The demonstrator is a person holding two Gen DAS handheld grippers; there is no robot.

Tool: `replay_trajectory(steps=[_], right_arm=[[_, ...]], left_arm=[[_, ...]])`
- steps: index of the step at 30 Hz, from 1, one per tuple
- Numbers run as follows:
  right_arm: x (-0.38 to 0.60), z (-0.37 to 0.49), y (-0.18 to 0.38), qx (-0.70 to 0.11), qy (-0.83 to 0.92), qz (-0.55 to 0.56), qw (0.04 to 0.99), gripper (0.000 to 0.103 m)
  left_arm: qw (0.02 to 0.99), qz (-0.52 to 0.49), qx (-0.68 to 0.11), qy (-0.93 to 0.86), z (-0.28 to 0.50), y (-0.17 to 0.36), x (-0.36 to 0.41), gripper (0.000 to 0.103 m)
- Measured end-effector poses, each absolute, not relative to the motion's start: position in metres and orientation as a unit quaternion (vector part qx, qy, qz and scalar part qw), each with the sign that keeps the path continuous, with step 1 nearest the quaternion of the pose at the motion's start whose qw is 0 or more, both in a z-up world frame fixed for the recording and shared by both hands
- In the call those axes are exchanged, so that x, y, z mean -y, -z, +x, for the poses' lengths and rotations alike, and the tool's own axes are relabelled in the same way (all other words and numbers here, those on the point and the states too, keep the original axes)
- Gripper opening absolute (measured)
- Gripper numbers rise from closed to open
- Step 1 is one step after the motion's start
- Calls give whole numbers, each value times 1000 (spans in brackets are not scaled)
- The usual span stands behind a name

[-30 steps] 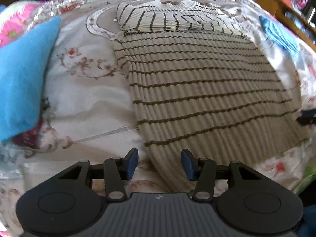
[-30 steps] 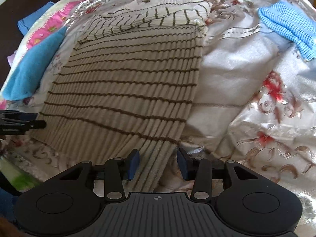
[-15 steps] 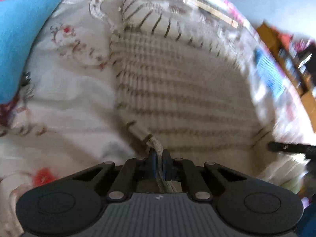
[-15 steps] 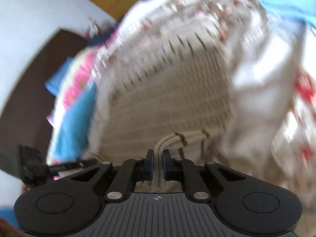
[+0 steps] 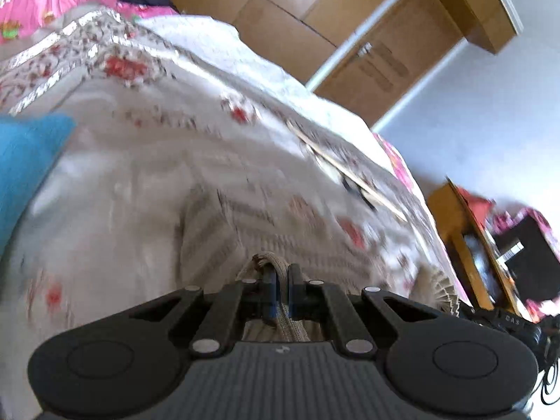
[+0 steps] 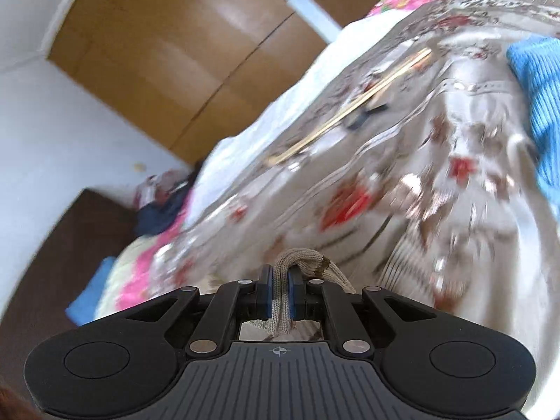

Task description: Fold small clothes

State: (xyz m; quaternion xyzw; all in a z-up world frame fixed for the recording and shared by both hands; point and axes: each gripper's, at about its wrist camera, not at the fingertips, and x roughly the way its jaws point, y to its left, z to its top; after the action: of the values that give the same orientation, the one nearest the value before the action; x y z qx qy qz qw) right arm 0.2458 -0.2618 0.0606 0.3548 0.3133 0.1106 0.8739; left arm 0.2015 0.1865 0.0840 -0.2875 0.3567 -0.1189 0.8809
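Observation:
A beige ribbed sweater with thin dark stripes [image 5: 224, 231] lies on the floral bedspread [image 5: 140, 161]. My left gripper [image 5: 281, 292] is shut on one corner of its hem, and a bunched fold of knit pokes up between the blue pads. My right gripper [image 6: 280, 292] is shut on the other hem corner of the sweater [image 6: 297, 262], the fabric pinched into a ridge between its pads. Both views are tilted and motion-blurred, and most of the sweater is hidden below the grippers.
A blue cloth [image 5: 24, 161] lies at the left of the bed and a blue ribbed garment [image 6: 539, 105] at the right. A long thin stick [image 6: 350, 108] rests further back. Wooden wardrobe doors [image 5: 315, 24] and a wooden side table [image 5: 465, 241] stand beyond the bed.
Both grippers closed on the sweater's near hem corners, then lifted and swept forward over the garment, rolling as they went. The views now show the far bed and the wardrobe.

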Motion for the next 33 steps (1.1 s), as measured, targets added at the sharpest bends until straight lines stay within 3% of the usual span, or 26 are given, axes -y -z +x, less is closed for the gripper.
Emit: replay_trajectory(steps=[9,12,13,14,16,22,28,33], right_arm=[[251,284,-19,-319,-46,292,901,20],[249,282,-22,-314,-48,266,910,39],[250,279,-25,-304,-44,263,915,41],[251,277,-28,-293,-47,261,919,41],[250,276,-35,-281,-55,256,923,42],[227,253,-39,-277,-77,175,942,41],[208,242,-4,-329,-57,65,940,39],[226,242,4,-343,-46,97,933,35]], left_arm=[[892,-267,-364,17,272,-25,-191,20],[887,-291,-358,22,268,-24,-200,30],[888,-295,-352,19,267,-24,-203,35],[890,-298,-344,11,266,-26,-206,38],[895,-302,-328,-12,262,-33,-211,58],[902,-295,-315,-11,246,-43,-210,58],[935,-130,-329,12,222,-35,-143,59],[925,-65,-373,-22,223,0,-134,66]])
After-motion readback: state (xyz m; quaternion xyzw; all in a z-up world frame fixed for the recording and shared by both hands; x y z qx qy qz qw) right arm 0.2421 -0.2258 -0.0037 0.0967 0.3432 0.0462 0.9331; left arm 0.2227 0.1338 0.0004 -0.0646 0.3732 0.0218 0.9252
